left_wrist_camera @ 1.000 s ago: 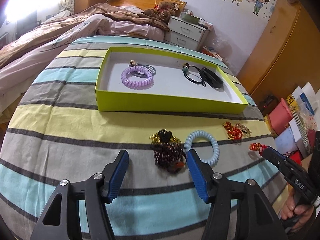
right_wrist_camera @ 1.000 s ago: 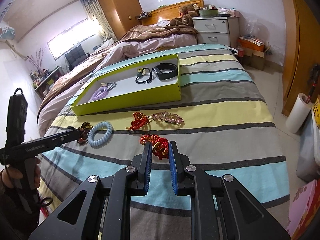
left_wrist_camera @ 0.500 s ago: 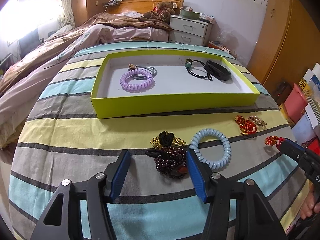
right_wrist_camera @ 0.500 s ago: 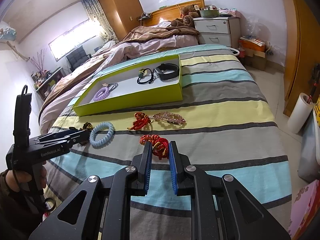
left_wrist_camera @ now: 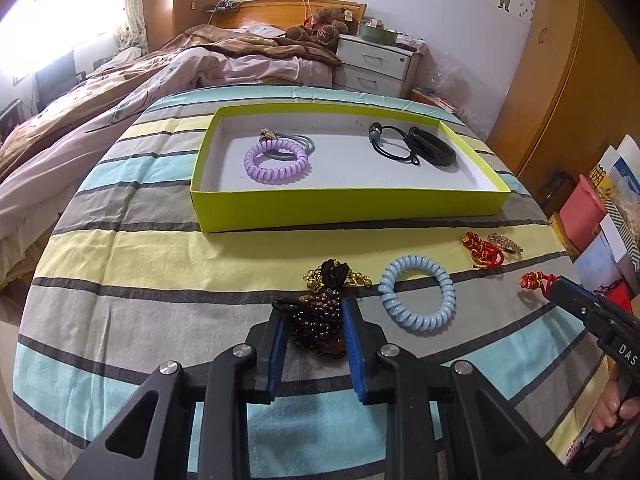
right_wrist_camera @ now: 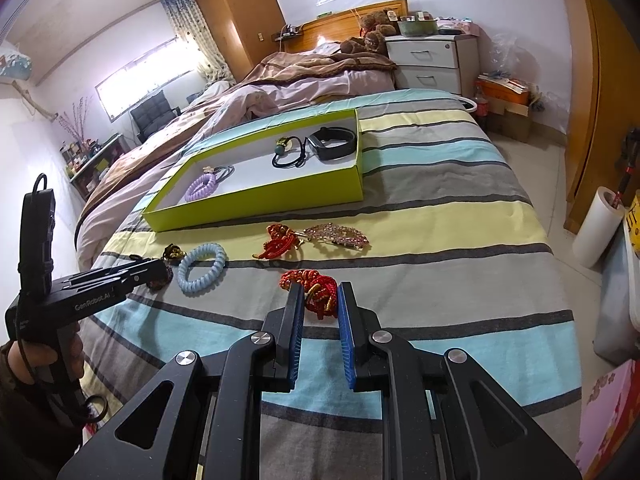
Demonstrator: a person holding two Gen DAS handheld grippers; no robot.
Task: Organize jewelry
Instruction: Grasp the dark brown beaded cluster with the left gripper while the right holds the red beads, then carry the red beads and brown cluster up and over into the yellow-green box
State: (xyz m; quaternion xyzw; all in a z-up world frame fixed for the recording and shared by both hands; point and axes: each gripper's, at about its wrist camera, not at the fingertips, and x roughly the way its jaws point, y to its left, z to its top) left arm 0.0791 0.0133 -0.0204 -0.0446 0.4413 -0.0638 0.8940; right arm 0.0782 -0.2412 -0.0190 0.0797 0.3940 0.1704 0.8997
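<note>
The dark beaded bracelet (left_wrist_camera: 318,326) lay bunched on the striped bed (left_wrist_camera: 140,280), its heap running lengthwise away from the left tool (left_wrist_camera: 314,334), with a black and gold tangle (left_wrist_camera: 336,274) at its far end. The left tool's blue pads (left_wrist_camera: 278,344) pressed against both sides of the beads, gripping them. Half a second earlier those pads had stood wide apart on either side of the bracelet; they had since closed in on it.

Just right of the left tool lay the pale blue coil hair tie (left_wrist_camera: 418,298), flat on the bed. Farther right were a red knotted ornament (left_wrist_camera: 484,250) and a rhinestone clip (left_wrist_camera: 506,242), touching each other, the clip's long axis running left to right.

The right tool (right_wrist_camera: 318,302) was closed on a red and gold cord charm (right_wrist_camera: 310,286), whose long axis ran from the pads forward and to the left. This grip matched the earlier frames.

Ahead of both tools sat the yellow-green box (left_wrist_camera: 352,210), its long side facing the left tool. Inside it, at the left, were a purple coil hair tie (left_wrist_camera: 276,162) overlapping grey hair ties (left_wrist_camera: 298,144); at the right, a black elastic with a bead (left_wrist_camera: 390,144) touching a black band (left_wrist_camera: 434,152).
</note>
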